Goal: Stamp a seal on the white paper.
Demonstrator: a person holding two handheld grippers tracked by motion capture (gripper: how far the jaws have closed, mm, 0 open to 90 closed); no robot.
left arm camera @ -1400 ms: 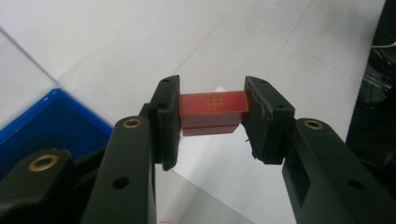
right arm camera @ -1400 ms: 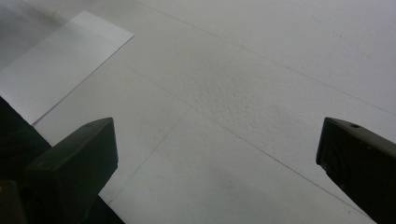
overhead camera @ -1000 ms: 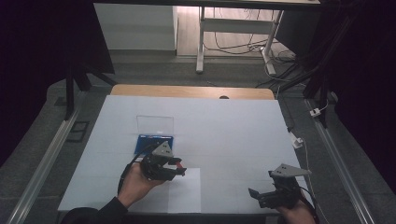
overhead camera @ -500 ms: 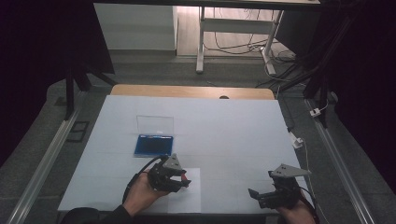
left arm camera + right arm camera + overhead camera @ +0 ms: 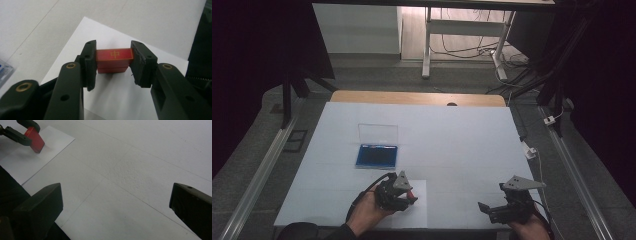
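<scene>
My left gripper (image 5: pixel 411 196) is shut on a small red block (image 5: pixel 114 58) that carries a gold character on its top face. The block hangs just above, or touches, a white sheet of paper (image 5: pixel 117 100) near the table's front edge. Both black jaws press on the block's sides in the left gripper view. From the right gripper view the same red block (image 5: pixel 35 138) appears at the upper left over the paper (image 5: pixel 30 157). My right gripper (image 5: pixel 492 210) rests at the front right, open, jaws wide apart with nothing between them.
A blue case (image 5: pixel 377 156) with its clear lid (image 5: pixel 378 133) standing open lies left of centre on the white table cover (image 5: pixel 452 140). A wooden strip (image 5: pixel 417 97) edges the far side. Metal rails run along both sides, and a cable with a white plug (image 5: pixel 528 150) lies at the right.
My left gripper has moved from beside the blue case toward the front edge, carrying the red block over the white paper. The right gripper has stayed in place.
</scene>
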